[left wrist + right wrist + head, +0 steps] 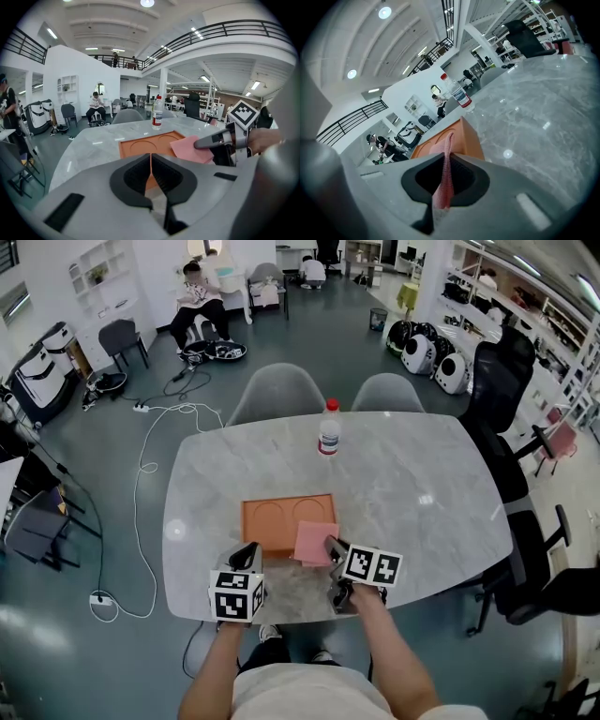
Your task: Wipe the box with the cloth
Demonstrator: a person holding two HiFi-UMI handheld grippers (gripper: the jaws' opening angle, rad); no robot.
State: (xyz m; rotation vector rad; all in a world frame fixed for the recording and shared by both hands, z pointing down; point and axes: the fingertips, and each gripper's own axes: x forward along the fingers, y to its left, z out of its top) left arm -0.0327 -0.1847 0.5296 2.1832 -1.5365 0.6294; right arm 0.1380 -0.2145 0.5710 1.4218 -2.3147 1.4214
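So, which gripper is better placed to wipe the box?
Right. The right gripper is shut on the pink cloth, which lies partly over the box; the left gripper is shut, empty.

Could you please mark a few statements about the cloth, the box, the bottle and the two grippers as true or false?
1. The right gripper has the pink cloth pinched between its jaws. True.
2. The left gripper is clamped on the cloth as well. False: its jaws are together with nothing between them.
3. The cloth lies over the near right part of the orange box. True.
4. The bottle stands inside the box. False: it stands upright on the table, beyond the box's far edge.
5. The box's top shows two round recesses. True.
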